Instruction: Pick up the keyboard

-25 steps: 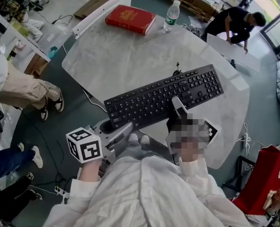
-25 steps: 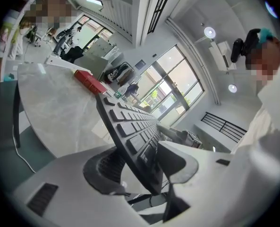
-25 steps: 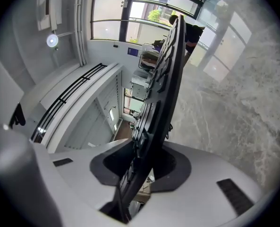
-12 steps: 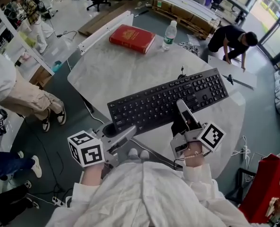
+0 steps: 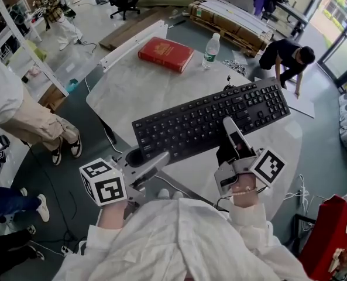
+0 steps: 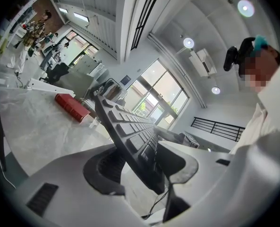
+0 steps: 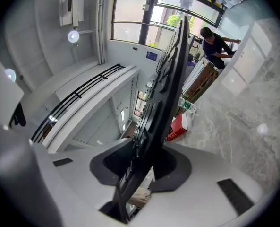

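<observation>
Above the pale marbled round bench (image 5: pixel 132 81) we are holding the long black keyboard (image 5: pixel 208 119), with the left gripper (image 5: pixel 151 157) and right gripper (image 5: pixel 230 134) jaws clamping its near edge at seven and five o'clock. With only that edge gripped, we are risking the far side sagging and the keyboard slipping free.

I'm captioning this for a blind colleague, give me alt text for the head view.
A person in a white shirt grips a black keyboard by its near edge, left claw and right claw each clamped on it, over a marbled table. A red book and a water bottle sit at the table's far side.
</observation>
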